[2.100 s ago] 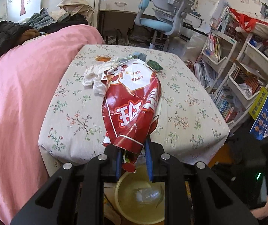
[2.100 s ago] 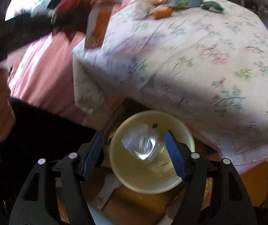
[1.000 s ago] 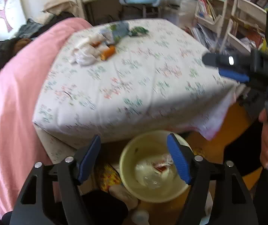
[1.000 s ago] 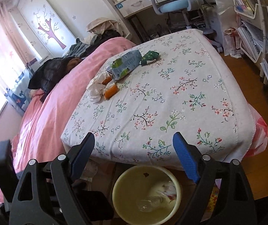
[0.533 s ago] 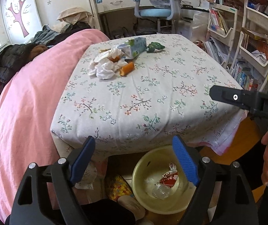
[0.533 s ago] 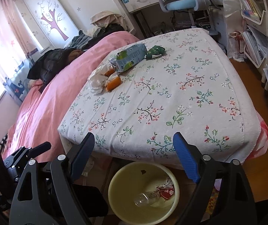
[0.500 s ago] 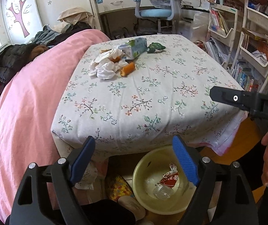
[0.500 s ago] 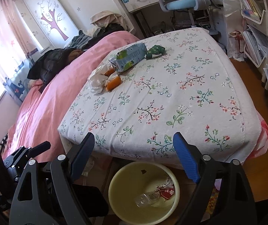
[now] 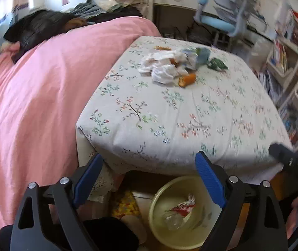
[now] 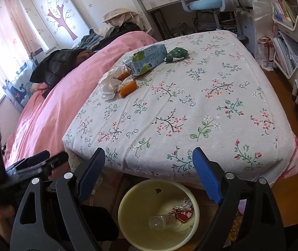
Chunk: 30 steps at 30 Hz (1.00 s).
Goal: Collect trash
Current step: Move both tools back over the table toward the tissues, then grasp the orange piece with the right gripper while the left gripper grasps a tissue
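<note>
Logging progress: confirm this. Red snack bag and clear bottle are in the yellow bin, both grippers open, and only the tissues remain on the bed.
One error: more than tissues remains. The right wrist view shows a blue-green snack bag, a green wrapper and orange pieces on the bed too. The rest holds.

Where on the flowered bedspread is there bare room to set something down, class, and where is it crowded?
The near half of the flowered bedspread is bare, from the front edge above the yellow bin across to its right edge. The far left corner is crowded: white tissues, orange wrapper, blue-green packet and green wrapper lie clustered there.
</note>
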### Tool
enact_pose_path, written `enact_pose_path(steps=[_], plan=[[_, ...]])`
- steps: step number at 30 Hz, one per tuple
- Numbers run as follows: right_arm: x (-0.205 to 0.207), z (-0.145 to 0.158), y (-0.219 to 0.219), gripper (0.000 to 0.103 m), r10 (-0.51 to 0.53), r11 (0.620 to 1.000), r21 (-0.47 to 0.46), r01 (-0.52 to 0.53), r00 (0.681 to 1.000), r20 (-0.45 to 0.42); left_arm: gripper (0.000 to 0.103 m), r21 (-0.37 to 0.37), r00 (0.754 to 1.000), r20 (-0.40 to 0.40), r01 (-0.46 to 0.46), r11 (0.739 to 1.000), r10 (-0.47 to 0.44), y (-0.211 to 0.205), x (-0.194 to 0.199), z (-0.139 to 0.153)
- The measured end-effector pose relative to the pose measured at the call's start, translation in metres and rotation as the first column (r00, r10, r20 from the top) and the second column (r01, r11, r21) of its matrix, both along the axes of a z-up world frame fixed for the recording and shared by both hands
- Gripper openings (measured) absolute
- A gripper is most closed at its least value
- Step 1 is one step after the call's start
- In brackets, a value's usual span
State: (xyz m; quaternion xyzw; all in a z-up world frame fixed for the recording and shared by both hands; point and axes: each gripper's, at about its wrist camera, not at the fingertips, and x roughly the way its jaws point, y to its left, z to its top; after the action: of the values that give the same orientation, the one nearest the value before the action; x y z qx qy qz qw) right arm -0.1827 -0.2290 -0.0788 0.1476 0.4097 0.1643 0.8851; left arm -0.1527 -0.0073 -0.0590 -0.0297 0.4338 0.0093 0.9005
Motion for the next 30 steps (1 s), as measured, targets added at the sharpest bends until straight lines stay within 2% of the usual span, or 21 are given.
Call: enact_pose_path(steps=[4, 11, 16, 19, 25, 30], plan=[[0.004, -0.002, 0.01, 0.082, 0.023, 1.0, -0.014, -0.023, 1.0, -0.004, 0.086, 0.005, 1.0, 0.003, -0.005, 1.0, 0.005, -0.001, 0.014, 0.003], [0.031, 0.003, 0.033, 0.082, 0.064, 0.998, -0.016, -0.064, 0.998, -0.01, 0.086, -0.028, 1.0, 0.015, 0.006, 1.0, -0.005, 0.011, 0.05, 0.016], [0.07, 0.002, 0.067, 0.082, 0.126, 0.989, -0.078, -0.126, 0.992, -0.008, 0.086, -0.109, 1.0, -0.026, 0.003, 0.994, -0.006, 0.027, 0.084, 0.015], [0.097, -0.007, 0.083, 0.082, 0.139, 0.983, -0.116, -0.14, 0.99, -0.017, 0.086, -0.128, 0.999, -0.047, 0.011, 0.992, -0.017, 0.031, 0.104, 0.014], [0.147, -0.03, 0.099, 0.079, 0.137, 0.98, -0.136, -0.143, 0.989, -0.053, 0.086, -0.174, 0.998, -0.056, 0.023, 0.985, -0.033, 0.036, 0.131, 0.014], [0.179, -0.036, 0.114, 0.075, 0.144, 0.976, -0.153, -0.154, 0.986, -0.079, 0.086, -0.221, 0.997, -0.068, 0.025, 0.975, -0.041, 0.038, 0.149, 0.012]])
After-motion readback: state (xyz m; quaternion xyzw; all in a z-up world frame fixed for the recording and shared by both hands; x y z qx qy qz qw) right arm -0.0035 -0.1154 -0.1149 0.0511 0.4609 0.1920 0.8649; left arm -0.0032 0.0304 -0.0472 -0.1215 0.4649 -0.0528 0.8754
